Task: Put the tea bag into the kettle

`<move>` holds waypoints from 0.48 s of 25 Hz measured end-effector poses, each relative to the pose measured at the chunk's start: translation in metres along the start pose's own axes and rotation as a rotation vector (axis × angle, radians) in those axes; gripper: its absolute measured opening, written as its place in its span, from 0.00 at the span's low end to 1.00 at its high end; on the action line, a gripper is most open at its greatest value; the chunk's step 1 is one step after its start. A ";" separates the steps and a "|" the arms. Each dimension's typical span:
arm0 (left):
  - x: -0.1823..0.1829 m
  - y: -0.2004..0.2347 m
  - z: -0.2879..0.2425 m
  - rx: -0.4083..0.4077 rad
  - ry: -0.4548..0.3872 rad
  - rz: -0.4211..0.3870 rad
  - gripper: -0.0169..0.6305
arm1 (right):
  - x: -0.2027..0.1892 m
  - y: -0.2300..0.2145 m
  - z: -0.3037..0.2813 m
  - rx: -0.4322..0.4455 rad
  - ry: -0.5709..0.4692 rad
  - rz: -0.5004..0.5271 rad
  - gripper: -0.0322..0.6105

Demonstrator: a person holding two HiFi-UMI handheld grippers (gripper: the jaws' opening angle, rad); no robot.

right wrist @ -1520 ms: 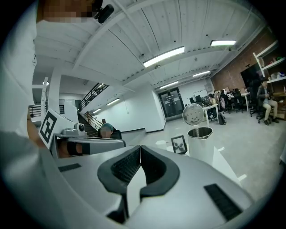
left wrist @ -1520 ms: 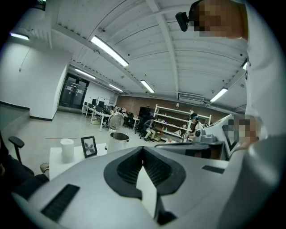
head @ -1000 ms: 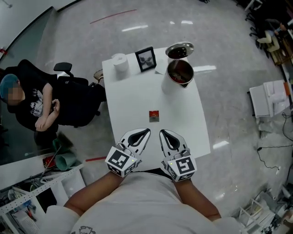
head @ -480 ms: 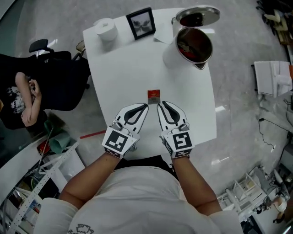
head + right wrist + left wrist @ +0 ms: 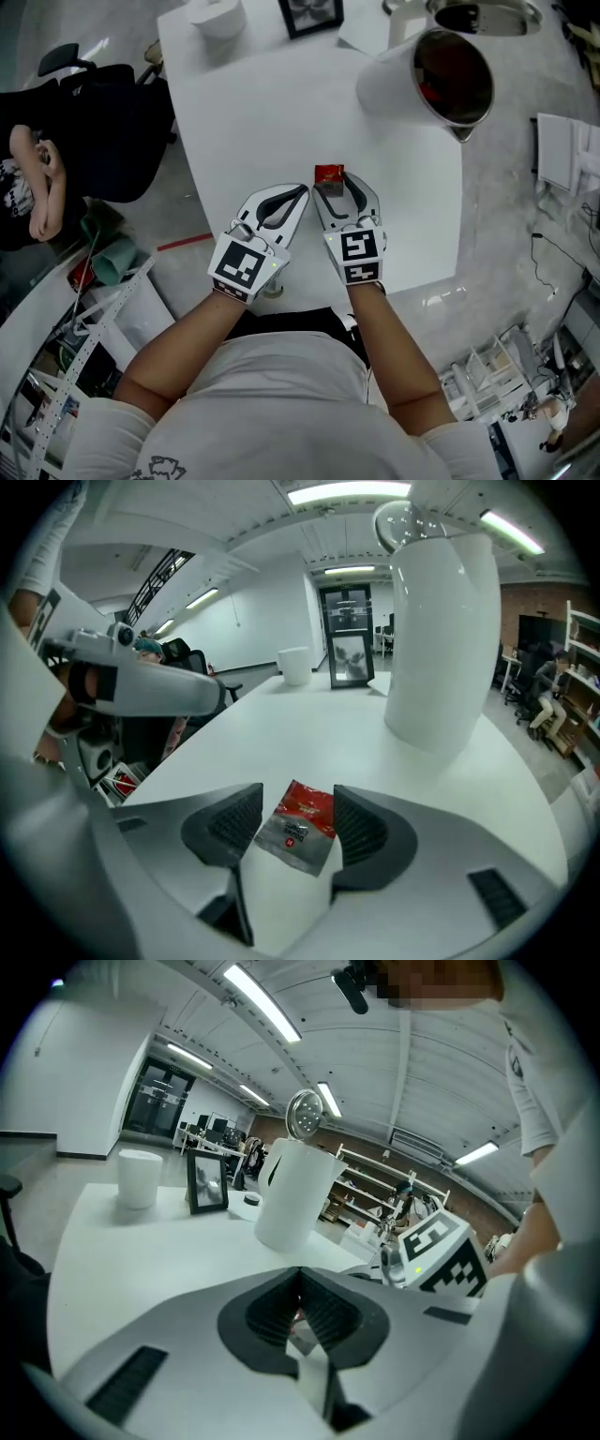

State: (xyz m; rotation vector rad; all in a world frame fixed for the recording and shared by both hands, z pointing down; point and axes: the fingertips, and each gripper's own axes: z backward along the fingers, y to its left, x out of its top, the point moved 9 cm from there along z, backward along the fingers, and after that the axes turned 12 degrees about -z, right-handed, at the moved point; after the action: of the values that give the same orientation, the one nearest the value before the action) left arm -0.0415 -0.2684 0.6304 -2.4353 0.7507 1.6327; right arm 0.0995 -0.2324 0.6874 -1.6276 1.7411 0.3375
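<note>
A red and silver tea bag (image 5: pixel 328 174) (image 5: pixel 300 825) lies flat on the white table (image 5: pixel 244 112). My right gripper (image 5: pixel 335 190) (image 5: pixel 297 803) straddles it; its jaws are opening and the pads stand clear of the bag on both sides. Beside it on the left, my left gripper (image 5: pixel 298 195) (image 5: pixel 300 1277) is shut with nothing held. The white kettle (image 5: pixel 427 80) (image 5: pixel 439 635) (image 5: pixel 295 1194) stands open-topped at the far right of the table, well beyond the grippers.
The kettle's metal lid (image 5: pixel 483 14) lies behind it. A black photo frame (image 5: pixel 311 14) and a white paper roll (image 5: pixel 216 14) stand along the far edge. A seated person (image 5: pixel 37 178) is left of the table. Shelving clutter sits near left.
Both grippers have moved forward across the table to the tea bag. The right jaws, shut before, now stand apart on either side of the bag. The left stays shut.
</note>
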 end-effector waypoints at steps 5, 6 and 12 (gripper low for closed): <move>-0.005 0.002 0.007 0.002 0.006 0.013 0.04 | -0.006 0.001 -0.008 -0.008 0.030 0.002 0.42; -0.005 0.003 0.008 0.004 0.006 0.017 0.04 | -0.008 0.002 -0.009 -0.005 0.034 0.004 0.42; -0.008 0.002 0.011 0.004 0.003 0.032 0.04 | -0.018 0.002 -0.014 -0.044 0.053 0.076 0.42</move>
State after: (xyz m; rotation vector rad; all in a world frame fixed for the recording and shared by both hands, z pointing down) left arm -0.0535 -0.2633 0.6335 -2.4360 0.7967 1.6382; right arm 0.0924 -0.2271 0.7088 -1.6175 1.8511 0.3735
